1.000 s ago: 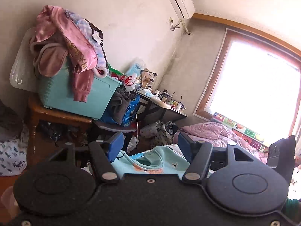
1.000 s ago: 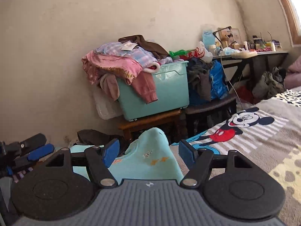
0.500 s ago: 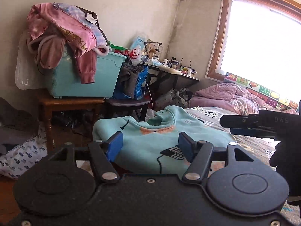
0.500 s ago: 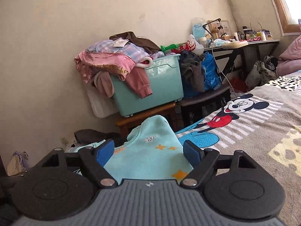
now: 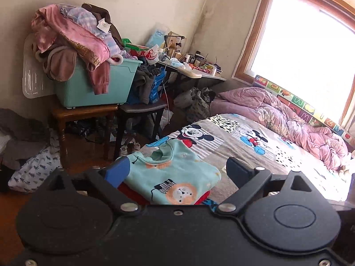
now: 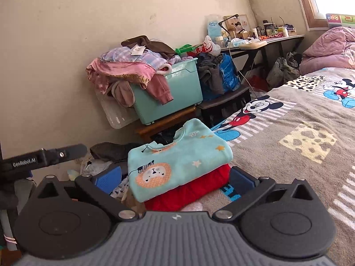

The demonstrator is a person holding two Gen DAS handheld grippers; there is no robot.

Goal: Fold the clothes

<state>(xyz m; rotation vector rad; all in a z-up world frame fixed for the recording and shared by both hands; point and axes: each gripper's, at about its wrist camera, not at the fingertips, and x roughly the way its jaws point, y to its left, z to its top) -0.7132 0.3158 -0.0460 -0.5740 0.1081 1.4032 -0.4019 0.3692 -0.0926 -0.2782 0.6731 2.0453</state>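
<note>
A: Where's the sweater?

B: The folded sweater (image 6: 177, 164) lies on a red garment (image 6: 190, 190), at the corner of the bed (image 6: 299, 155).

A: And the grippers?

B: The left gripper (image 5: 175, 173) and right gripper (image 6: 175, 179) are both opening, jaws wide, pads clear of the cloth and holding nothing.

A: What could go wrong from here?

B: The stack sits close to the bed edge, I'd judge. A nudge from a finger passing low could tip it to the floor or drag the top fold open. The bin (image 6: 168, 97) of clothes beyond looks overfull too; pulling one piece may spill others.
</note>
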